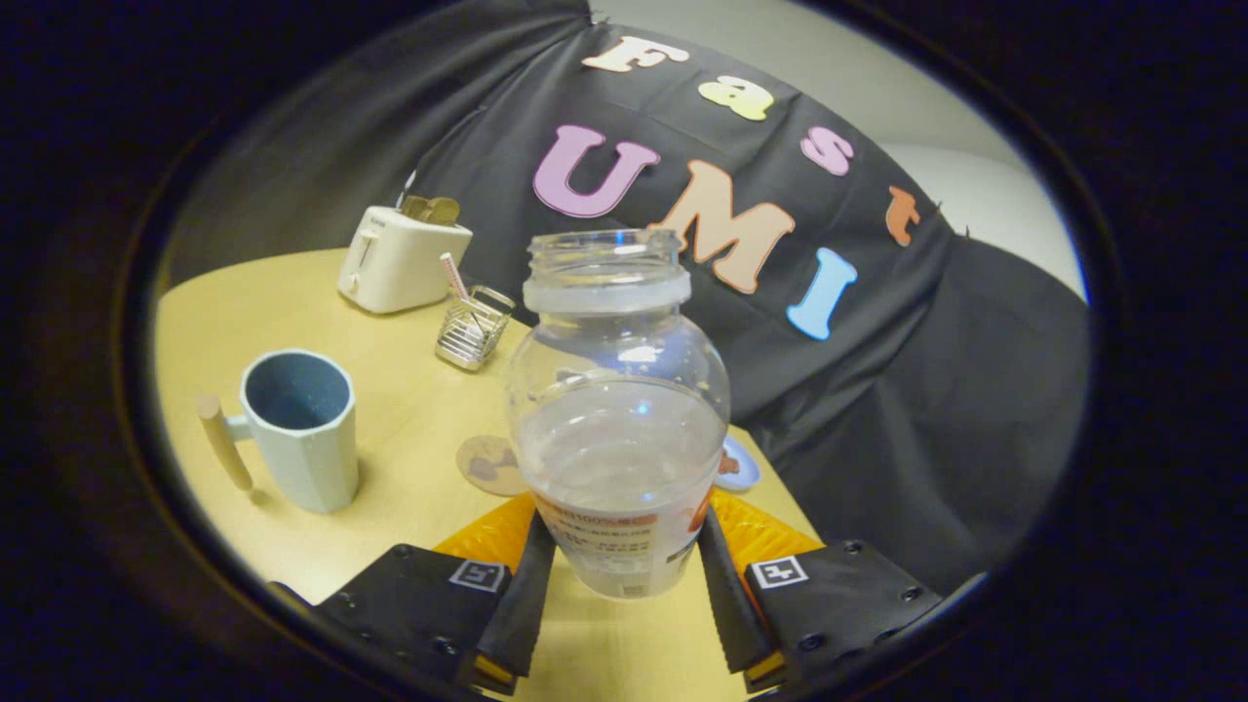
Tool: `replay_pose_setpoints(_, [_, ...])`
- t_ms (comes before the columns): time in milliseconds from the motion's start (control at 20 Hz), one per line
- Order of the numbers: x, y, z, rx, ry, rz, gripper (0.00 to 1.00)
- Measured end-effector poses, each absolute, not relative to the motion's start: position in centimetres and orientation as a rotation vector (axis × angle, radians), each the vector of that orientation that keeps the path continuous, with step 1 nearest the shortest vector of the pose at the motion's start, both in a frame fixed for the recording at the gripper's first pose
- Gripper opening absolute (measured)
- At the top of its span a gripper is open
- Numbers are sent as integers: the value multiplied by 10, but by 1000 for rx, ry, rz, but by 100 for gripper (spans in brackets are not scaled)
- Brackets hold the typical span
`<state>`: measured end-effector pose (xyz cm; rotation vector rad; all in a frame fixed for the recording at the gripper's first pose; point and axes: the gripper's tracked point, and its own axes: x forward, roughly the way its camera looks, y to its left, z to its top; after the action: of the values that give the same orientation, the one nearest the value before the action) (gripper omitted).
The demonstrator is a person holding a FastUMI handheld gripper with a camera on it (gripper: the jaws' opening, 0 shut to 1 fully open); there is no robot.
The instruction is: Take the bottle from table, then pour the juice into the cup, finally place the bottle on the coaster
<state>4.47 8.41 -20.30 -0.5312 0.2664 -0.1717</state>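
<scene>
A clear uncapped bottle (618, 409) with a little pale liquid in it stands upright between my fingers, lifted above the yellow table (409, 409). My gripper (624, 561) is shut on the bottle's labelled lower part, both fingers pressing its sides. A pale green cup (300, 429) with a wooden handle stands on the table, off to the left of the bottle. A round brownish coaster (490, 464) lies just behind the bottle's left side. A second small round disc (738, 466) peeks out behind its right side.
A white toaster (402, 257) stands at the table's far side. Near it is a small wire holder (474, 327) with a straw. The black cloth wall hangs behind and to the right of the table.
</scene>
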Motion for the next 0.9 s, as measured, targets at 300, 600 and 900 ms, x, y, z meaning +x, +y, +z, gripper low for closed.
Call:
replay_pose_setpoints(300, [50,100,-185,-789,188,-219,76])
replay_pose_setpoints(600, [52,114,-175,-935,148,-244,76])
replay_pose_setpoints(900, [56,120,-167,-1115,100,-289,75])
